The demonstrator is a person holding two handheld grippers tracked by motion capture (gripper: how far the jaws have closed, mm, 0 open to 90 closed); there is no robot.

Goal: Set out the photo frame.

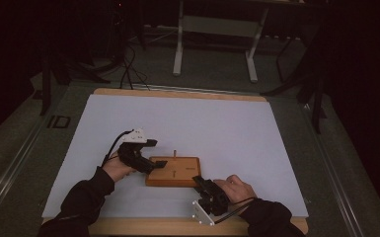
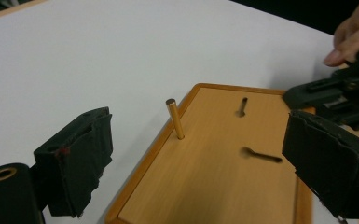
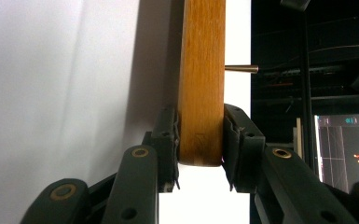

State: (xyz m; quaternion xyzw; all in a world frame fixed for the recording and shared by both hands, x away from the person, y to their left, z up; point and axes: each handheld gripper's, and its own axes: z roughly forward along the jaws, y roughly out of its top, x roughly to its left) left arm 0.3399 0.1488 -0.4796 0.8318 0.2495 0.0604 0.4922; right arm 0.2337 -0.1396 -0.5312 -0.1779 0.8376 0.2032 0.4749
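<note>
Trouble, if it comes, starts at the slim brass-coloured metal peg [image 2: 174, 119] standing upright in a hole near one edge of the flat rectangular wooden board [image 2: 224, 163], which lies near the front middle of the white table sheet [image 1: 217, 123]. The peg stands free, nothing touching it, and how firmly it is seated I cannot tell; a loose fit would let a small jolt tip it or drop it out. The left gripper [image 2: 196, 158] hangs just above the board with its jaws wide apart and nothing between them; the peg rises a little ahead of the gap. A careless sweep of either black pad could knock the peg sideways. The right gripper [image 3: 200, 149] is clamped on the board's near edge, pads pressing both faces. In the right gripper view the grip takes only a narrow strip of wood, so I judge that a twist of that hand could let the board slip or tilt, shaking the peg. Two dark slots [image 2: 261, 155] in the board's face lie empty.
</note>
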